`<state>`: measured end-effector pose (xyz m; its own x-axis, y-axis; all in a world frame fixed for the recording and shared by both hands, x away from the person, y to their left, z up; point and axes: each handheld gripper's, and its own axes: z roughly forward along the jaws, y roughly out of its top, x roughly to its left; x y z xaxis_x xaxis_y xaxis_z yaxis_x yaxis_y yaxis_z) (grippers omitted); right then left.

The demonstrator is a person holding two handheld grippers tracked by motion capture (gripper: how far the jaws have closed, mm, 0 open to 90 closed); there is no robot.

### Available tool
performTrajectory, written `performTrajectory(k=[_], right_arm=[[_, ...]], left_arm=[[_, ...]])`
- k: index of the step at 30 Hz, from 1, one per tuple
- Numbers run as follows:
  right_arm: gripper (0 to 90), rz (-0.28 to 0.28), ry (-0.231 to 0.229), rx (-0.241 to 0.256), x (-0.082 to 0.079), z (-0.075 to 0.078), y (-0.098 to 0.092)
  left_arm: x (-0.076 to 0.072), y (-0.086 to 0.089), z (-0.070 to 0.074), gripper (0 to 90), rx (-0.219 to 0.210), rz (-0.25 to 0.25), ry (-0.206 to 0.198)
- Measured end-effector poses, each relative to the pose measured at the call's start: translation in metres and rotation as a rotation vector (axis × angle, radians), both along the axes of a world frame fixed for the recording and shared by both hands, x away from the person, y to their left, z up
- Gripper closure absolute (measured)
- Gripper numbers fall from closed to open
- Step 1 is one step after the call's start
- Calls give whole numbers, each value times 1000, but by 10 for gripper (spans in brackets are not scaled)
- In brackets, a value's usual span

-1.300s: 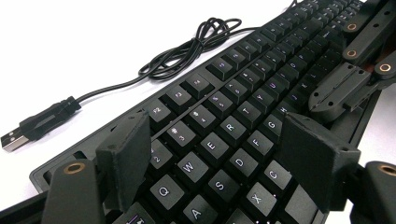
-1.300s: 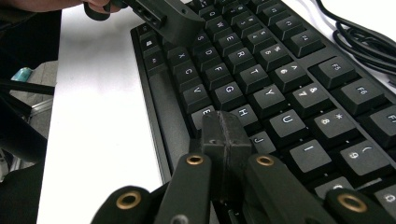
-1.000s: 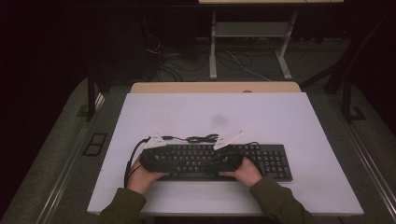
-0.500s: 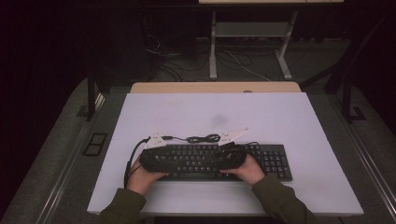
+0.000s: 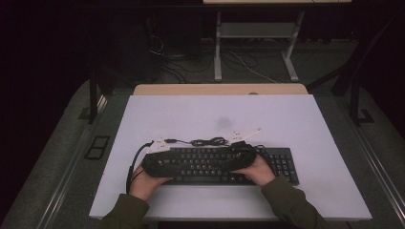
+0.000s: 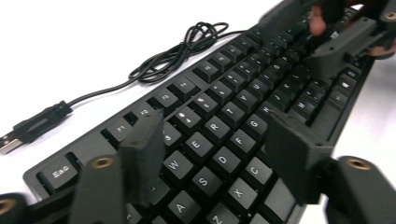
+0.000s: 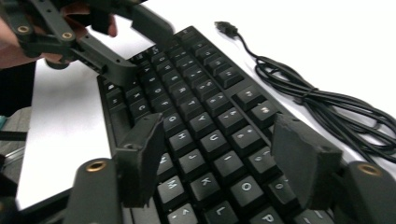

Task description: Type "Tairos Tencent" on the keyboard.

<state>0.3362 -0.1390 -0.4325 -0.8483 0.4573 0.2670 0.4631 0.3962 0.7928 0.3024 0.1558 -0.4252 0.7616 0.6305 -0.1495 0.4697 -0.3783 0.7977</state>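
Black cable (image 5: pixel 208 141) coiled just behind keyboard (image 5: pixel 282 162).

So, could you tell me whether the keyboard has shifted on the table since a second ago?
No. The keyboard lies where it did, its right end equally near the table's right edge.

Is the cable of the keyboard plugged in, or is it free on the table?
Free. The USB plug lies bare on the white table, and the cable sits bunched behind the keyboard.
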Motion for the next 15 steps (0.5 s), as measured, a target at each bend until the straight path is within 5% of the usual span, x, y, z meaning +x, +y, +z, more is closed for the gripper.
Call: performTrajectory(k=[15], right_arm=[[264,-55,-20,8,5,-2,-8]], left_arm=[[-5,-4,0,789,16,-84,12]])
